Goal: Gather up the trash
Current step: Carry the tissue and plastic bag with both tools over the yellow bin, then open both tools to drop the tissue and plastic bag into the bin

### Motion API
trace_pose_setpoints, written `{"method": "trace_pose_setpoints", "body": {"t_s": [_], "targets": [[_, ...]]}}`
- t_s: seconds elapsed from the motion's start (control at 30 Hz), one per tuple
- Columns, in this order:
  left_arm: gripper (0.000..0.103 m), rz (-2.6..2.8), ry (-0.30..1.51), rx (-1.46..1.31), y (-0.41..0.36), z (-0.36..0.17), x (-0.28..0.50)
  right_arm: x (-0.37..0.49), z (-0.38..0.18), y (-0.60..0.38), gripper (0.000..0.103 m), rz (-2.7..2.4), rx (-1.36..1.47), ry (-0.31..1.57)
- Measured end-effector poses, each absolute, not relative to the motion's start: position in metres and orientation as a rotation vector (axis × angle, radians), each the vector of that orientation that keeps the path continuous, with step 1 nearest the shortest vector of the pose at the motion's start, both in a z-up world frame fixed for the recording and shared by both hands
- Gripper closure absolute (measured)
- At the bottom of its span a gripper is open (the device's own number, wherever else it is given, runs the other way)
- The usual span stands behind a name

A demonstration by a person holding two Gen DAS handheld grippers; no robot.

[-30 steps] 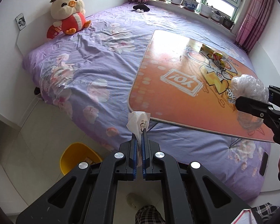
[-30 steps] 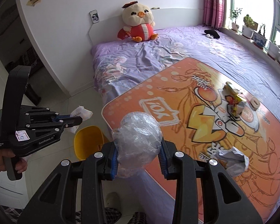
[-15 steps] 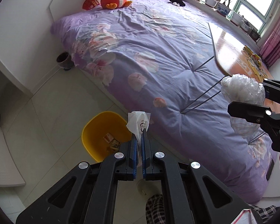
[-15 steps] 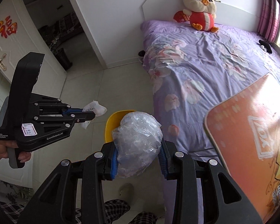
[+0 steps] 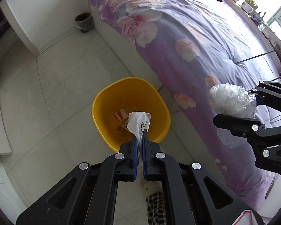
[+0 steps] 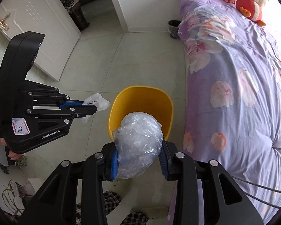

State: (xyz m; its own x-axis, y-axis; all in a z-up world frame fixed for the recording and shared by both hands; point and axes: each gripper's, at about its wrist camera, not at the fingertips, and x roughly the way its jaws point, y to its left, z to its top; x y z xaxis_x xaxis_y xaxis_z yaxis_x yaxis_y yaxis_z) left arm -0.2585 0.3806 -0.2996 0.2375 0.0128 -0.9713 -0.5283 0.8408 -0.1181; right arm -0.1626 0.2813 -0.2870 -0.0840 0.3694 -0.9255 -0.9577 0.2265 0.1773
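Two grippers, loaded, above yellow bin (image 5: 103,116) beside bed (image 5: 196,37).

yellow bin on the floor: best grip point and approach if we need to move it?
Judgement: take the yellow bin by its thin top rim on the floor-facing side, coming from above with one finger inside the wall. It stands upright and open, and the bed crowds the opposite side. Both tongs are full, so empty one first.
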Motion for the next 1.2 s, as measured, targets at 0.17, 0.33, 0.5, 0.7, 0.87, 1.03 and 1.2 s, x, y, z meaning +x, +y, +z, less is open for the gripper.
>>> {"method": "trace_pose_setpoints", "body": {"t_s": [0.17, 0.33, 0.5, 0.7, 0.87, 1.03, 1.2], "targets": [[0.098, 0.403, 1.345, -0.503, 0.395, -0.343, -0.256, -0.159, -0.341, 0.305, 0.065, 1.253, -0.735, 1.216], [0.098, 0.407, 1.375, -0.527, 0.407, -0.371, -0.255, -0.155, -0.385, 0.321, 0.065, 1.249, -0.789, 1.27], [0.092, 0.415, 1.379, -0.547, 0.415, -0.388, -0.251, -0.157, -0.411, 0.328, 0.064, 1.266, -0.826, 1.292], [0.056, 0.456, 1.369, -0.554, 0.418, -0.394, -0.255, -0.157, -0.416, 0.326, 0.045, 1.273, -0.836, 1.271], [0.055, 0.474, 1.367, -0.566, 0.421, -0.394, -0.256, -0.158, -0.41, 0.326, 0.042, 1.274, -0.82, 1.25], [0.055, 0.476, 1.364, -0.555, 0.419, -0.385, -0.256, -0.159, -0.396, 0.324, 0.042, 1.27, -0.812, 1.233], [0.055, 0.477, 1.342, -0.543, 0.416, -0.36, -0.258, -0.161, -0.369, 0.308, 0.042, 1.256, -0.785, 1.22]]}}
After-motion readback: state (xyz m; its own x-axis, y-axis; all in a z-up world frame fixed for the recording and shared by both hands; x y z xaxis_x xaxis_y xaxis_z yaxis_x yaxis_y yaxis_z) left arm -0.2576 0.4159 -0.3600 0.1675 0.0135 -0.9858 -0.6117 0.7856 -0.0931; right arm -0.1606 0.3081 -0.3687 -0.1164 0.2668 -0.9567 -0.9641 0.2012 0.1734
